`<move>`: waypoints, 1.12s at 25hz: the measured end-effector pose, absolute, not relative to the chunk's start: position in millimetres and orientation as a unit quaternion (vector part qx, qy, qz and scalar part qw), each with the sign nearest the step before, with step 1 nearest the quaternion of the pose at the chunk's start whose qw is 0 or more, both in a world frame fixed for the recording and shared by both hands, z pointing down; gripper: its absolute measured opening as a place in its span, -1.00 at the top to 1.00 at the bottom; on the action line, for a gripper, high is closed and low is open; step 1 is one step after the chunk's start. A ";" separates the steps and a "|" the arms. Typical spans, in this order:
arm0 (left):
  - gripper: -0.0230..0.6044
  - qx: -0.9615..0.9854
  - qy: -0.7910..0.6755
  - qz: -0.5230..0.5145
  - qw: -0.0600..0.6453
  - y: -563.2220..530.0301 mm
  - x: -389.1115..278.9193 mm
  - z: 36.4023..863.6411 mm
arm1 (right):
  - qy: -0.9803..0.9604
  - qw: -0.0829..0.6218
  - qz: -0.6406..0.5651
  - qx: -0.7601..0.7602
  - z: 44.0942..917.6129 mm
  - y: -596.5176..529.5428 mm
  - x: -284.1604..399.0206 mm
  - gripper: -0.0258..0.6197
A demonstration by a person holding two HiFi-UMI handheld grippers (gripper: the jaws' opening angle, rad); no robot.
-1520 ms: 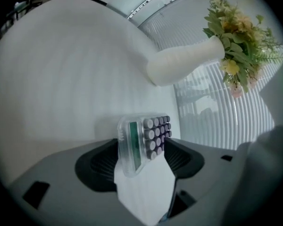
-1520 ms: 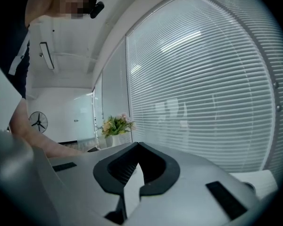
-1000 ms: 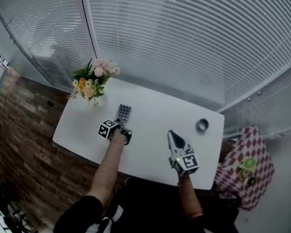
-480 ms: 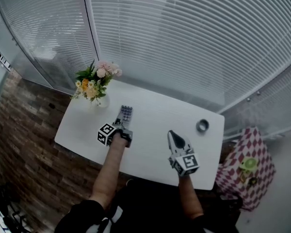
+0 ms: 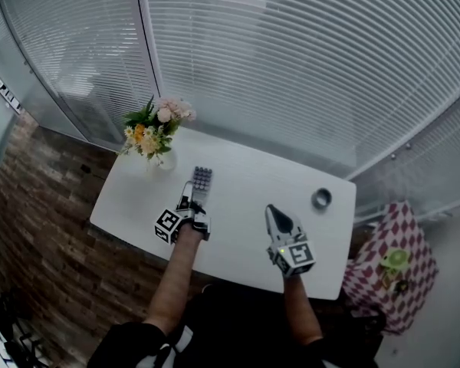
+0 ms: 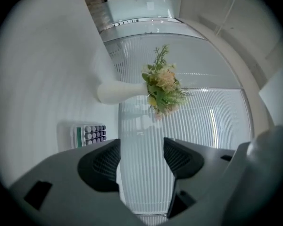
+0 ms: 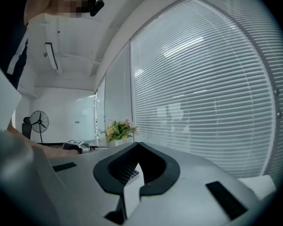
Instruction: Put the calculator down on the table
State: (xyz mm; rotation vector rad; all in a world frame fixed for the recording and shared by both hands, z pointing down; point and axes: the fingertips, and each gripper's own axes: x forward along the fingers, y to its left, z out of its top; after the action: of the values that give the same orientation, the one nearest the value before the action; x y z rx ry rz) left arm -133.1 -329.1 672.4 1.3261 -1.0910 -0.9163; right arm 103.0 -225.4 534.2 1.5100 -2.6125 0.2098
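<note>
The calculator lies flat on the white table, in front of the flower vase. My left gripper hovers just short of its near end, open and holding nothing. In the left gripper view the calculator lies left of the open gripper, outside the gap between the jaws. My right gripper is shut and empty over the table's near middle. Its jaws meet at the tips in the right gripper view.
A white vase of flowers stands at the table's far left corner. A small grey roll sits near the right edge. Slatted blinds run behind the table. A red checked stool stands to the right.
My left gripper has drawn back from the calculator toward the near edge. The calculator stays lying on the table. The right gripper has hardly moved.
</note>
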 end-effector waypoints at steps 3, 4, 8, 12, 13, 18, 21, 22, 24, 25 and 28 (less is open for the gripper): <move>0.04 0.567 -0.460 -0.397 0.556 -317.6 -136.8 665.6 | -0.864 0.053 0.065 0.497 531.9 -224.2 102.5 0.90; 0.04 0.567 -0.457 -0.400 0.556 -314.4 -137.3 663.5 | -0.863 0.058 0.063 0.497 531.4 -223.8 103.0 0.90; 0.04 0.567 -0.455 -0.409 0.551 -306.4 -141.3 656.7 | -0.864 0.060 0.058 0.496 531.6 -223.5 102.6 0.90; 0.04 0.577 -0.460 -0.401 0.542 -302.1 -145.8 654.3 | -0.863 0.060 0.062 0.497 526.5 -221.9 99.9 0.90; 0.04 0.586 -0.464 -0.394 0.535 -301.2 -146.3 651.1 | -0.863 0.061 0.063 0.498 525.5 -222.1 100.0 0.90; 0.04 0.685 -0.507 -0.294 0.433 -290.9 -147.1 624.3 | -0.863 0.060 0.058 0.498 525.2 -222.1 100.9 0.90; 0.04 0.735 -0.534 -0.217 0.358 -283.4 -151.4 615.7 | -0.862 0.058 0.053 0.500 521.7 -224.2 100.0 0.90; 0.04 0.750 -0.542 -0.187 0.329 -281.5 -152.2 612.2 | -0.863 0.059 0.054 0.499 522.2 -223.9 99.1 0.90; 0.04 0.777 -0.557 -0.122 0.267 -278.0 -153.9 604.1 | -0.865 0.060 0.057 0.495 524.1 -222.4 96.8 0.90; 0.03 0.787 -0.561 -0.095 0.237 -276.4 -154.5 598.8 | -0.866 0.060 0.057 0.494 524.1 -222.0 96.0 0.90; 0.04 0.809 -0.565 -0.042 0.158 -272.0 -153.7 579.2 | -0.866 0.057 0.058 0.493 523.6 -222.2 95.8 0.90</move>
State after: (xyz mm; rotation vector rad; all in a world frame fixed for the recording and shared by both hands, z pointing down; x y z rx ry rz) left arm -153.7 -272.0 579.2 2.3122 -1.6162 -0.1192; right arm 95.8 -222.2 523.6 1.4963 -2.6261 0.1764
